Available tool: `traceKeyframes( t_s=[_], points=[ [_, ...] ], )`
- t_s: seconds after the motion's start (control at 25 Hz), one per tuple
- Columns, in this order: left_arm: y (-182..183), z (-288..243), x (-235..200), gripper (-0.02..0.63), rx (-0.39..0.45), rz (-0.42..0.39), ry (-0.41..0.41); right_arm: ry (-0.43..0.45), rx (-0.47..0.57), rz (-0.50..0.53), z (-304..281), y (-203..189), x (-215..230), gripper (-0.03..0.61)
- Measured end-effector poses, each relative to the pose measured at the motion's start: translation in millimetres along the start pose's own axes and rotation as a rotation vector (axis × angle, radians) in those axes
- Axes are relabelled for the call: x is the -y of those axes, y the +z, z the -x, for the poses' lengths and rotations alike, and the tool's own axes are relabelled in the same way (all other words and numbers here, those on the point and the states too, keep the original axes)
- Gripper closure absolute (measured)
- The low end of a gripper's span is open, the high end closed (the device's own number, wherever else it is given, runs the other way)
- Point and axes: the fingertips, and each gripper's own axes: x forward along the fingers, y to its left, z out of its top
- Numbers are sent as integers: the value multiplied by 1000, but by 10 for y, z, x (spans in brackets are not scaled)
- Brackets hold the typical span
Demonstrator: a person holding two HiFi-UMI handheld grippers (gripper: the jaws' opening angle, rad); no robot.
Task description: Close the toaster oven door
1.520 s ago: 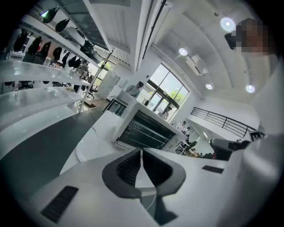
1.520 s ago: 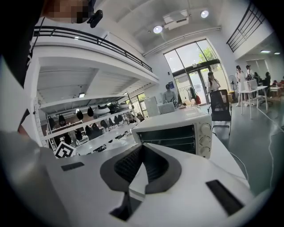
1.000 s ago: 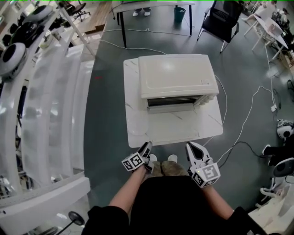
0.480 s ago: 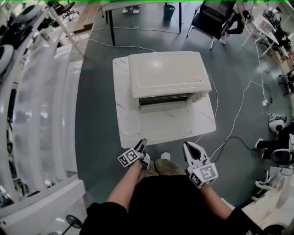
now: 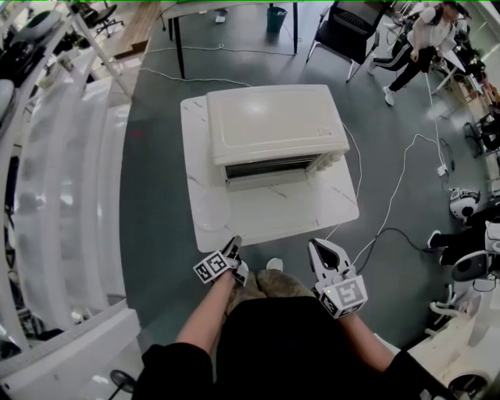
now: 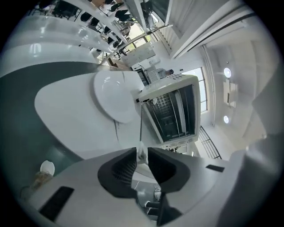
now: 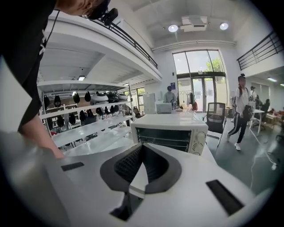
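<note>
The counter point(image 5: 266, 215) was white with faint veining. A white plate point(image 6: 113, 95) lay on the counter's front left corner. White shelving point(image 5: 70, 156) ran along the counter's left. A white cable point(image 5: 398, 187) trailed over the floor to the counter's right. Beyond the counter stood a black table point(image 5: 234, 8), a teal bin point(image 5: 275, 17) and a black chair point(image 5: 344, 31). A person point(image 5: 426, 39) walked beyond the counter, to its right.

From above, the toaster oven point(image 5: 273, 125) shows mostly its top. Its front is a thin strip under the overhang, so the door's position can't be judged there. In the right gripper view, the right tool point(image 7: 142, 147) covers the oven's lower front with its own body, and the knobs point(image 7: 199, 138) are too small to read. A person point(image 5: 222, 14) at the top edge shows only a shoe.
</note>
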Motion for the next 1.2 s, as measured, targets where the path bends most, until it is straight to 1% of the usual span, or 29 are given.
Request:
traceKeyframes(
  t_s=[0.12,0.24,0.36,0.52,0.56,0.72,0.96,1.2],
  points=[
    [-22,-40,17,533,2,40,-8,1,0,-6,25,-3,11,558],
    [-31,-26,2,543,23,65,-6,-3,3,-35,62,-25,68,558],
    [-33,-9,14,551,37,86,-10,-11,5,-33,105,-21,114,558],
    [-12,-11,-7,561,28,175,-50,-12,15,-59,104,-29,132,558],
    [-7,-11,-1,563,24,186,-57,-11,16,-71,103,-36,135,558],
    [9,30,70,565,20,195,-63,-9,20,-91,130,-58,120,558],
    [39,71,260,566,64,231,-82,0,40,-93,159,2,161,558],
    [80,109,358,571,84,307,-45,18,62,-70,98,98,124,558]
  ],
)
